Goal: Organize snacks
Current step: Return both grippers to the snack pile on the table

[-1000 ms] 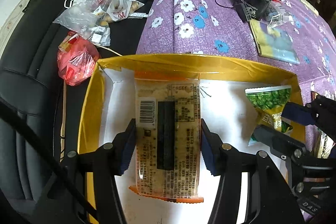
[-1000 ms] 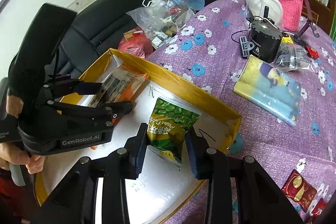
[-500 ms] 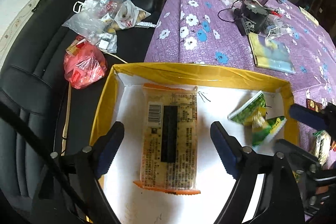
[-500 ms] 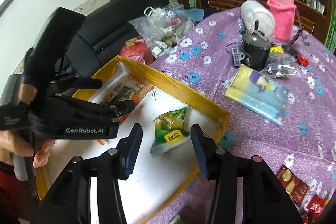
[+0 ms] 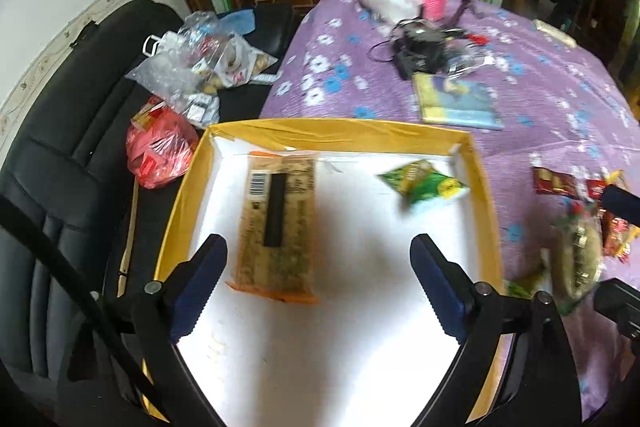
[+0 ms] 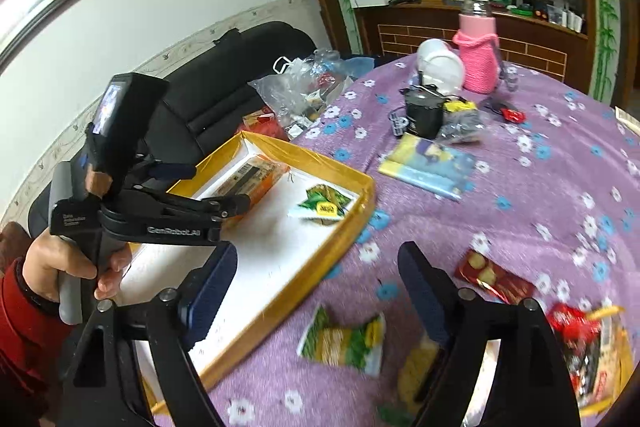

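While both jaws are opening, the left hand-held gripper (image 5: 318,263) and right hand-held gripper (image 6: 316,281) hold nothing. A beige snack pack (image 5: 278,223) and green pea packet (image 5: 424,181) lie apart in the yellow box (image 5: 340,129).

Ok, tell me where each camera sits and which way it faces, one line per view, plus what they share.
Left wrist: on the left gripper, looking steeply down into the yellow box; its opening jaws show, nothing between them.
Right wrist: on the right gripper, facing across the purple tablecloth; its opening jaws, the left gripper and the hand show.
Shared: box, long snack pack, green pea packet.
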A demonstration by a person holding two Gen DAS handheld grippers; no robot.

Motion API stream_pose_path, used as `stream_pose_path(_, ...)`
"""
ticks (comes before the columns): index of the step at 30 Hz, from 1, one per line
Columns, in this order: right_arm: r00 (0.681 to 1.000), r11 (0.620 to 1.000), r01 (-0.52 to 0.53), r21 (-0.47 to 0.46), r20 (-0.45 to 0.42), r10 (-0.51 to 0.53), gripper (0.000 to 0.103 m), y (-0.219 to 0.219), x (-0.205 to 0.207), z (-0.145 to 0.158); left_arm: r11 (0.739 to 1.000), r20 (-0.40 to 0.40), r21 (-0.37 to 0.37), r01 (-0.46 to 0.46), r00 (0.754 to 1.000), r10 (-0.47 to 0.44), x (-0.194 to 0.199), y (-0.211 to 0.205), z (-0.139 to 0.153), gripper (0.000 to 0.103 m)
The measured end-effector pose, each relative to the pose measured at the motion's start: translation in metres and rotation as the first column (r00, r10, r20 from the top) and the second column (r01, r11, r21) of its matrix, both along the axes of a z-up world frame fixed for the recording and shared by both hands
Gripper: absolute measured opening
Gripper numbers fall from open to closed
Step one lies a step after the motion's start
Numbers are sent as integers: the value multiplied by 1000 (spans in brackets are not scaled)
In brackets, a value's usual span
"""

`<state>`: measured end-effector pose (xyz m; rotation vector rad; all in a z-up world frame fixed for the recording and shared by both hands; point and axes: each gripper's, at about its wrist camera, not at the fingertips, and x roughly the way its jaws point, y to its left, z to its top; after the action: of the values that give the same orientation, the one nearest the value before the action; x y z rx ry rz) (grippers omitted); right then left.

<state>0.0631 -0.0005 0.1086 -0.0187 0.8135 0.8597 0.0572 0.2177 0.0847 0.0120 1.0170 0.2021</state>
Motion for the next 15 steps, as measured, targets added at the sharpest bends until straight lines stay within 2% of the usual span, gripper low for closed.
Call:
stream_pose_path(8, 998, 998, 60, -8, -31, -60, 99, -56, -14, -5, 996, 54, -68, 53, 997, -50, -35, -26, 20, 99)
stream_pose_path(15, 983, 986, 167, -16, -79, -168, 101, -114, -16, -10, 986, 66, -86, 142, 988, -137, -49, -63, 24, 100)
